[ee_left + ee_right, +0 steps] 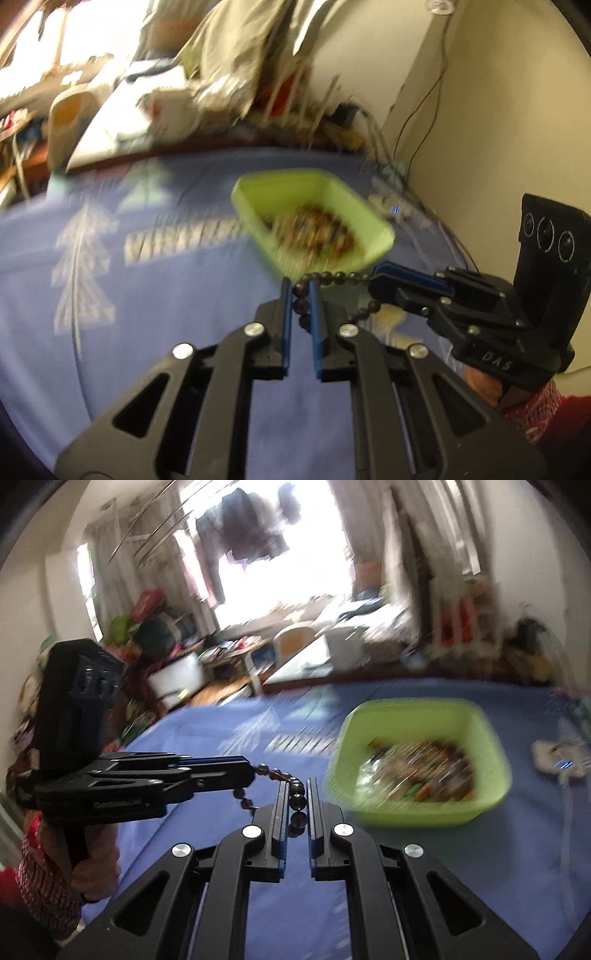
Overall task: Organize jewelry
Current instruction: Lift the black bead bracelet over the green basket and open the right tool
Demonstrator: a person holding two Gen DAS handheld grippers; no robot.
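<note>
Both grippers hold one dark beaded bracelet (pixel 334 278) in the air above the blue printed cloth (pixel 147 295). In the left wrist view, the left gripper (pixel 300 295) at lower centre has its tongs clamped on beads. The right gripper (pixel 380 280) enters from the right edge with its tongs pressed together on the strand's other end. The right wrist view confirms this: the right gripper (pixel 298 805) grips beads at lower centre, and the left gripper (pixel 247 771) reaches in from the left. The strand sags in a short loop between the two.

The green plastic tub (pixel 417 768), holding a jumble of mixed jewelry (pixel 421 775), sits on the cloth at right of centre in that view, near the bracelet but not under it.

Risks, as judged: the background is heavily blurred, suggesting fast movement. If the grippers pull apart, the cord may snap and scatter beads. Round beads may roll out of a flat pinch. Release short of the tub drops the bracelet on the cloth.
</note>
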